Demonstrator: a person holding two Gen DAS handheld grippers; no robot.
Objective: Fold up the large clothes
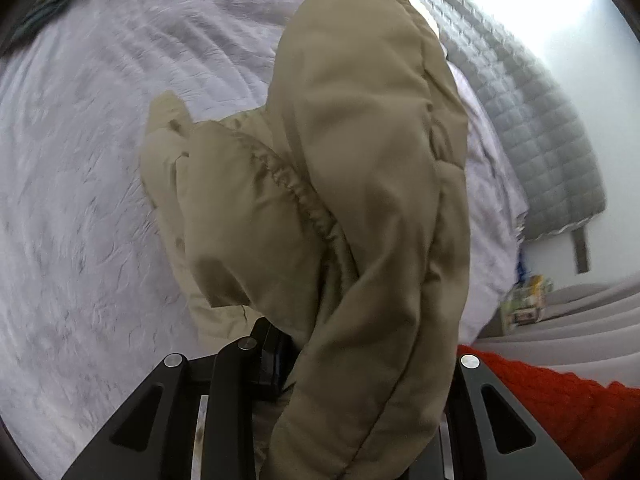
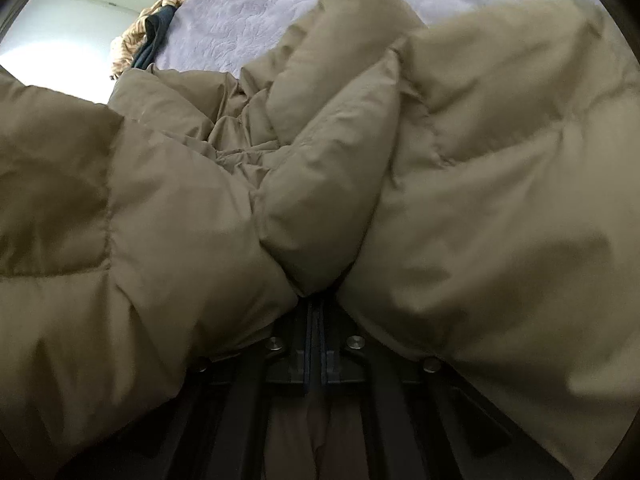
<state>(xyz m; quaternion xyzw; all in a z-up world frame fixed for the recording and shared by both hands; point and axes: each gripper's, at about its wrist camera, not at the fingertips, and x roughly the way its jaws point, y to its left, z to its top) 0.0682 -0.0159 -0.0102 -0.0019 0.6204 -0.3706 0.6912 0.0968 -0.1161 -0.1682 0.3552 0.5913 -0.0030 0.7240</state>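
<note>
A tan padded jacket [image 1: 332, 184] hangs above a bed with a pale lilac cover [image 1: 88, 184]. In the left wrist view it drapes over my left gripper [image 1: 296, 364], whose jaws are closed on a thick fold; only the left finger [image 1: 268, 356] shows, the right one is under fabric. In the right wrist view the jacket [image 2: 480, 184] fills the frame. My right gripper [image 2: 316, 312] is shut, fingers pressed together on a bunched fold of the jacket, which billows out to both sides.
A grey quilted headboard [image 1: 532, 120] stands at the right of the bed. A red knitted fabric [image 1: 560, 400] lies at lower right, with small items [image 1: 524, 304] beside the bed. Patterned clothes [image 2: 160, 20] lie at the bed's far edge.
</note>
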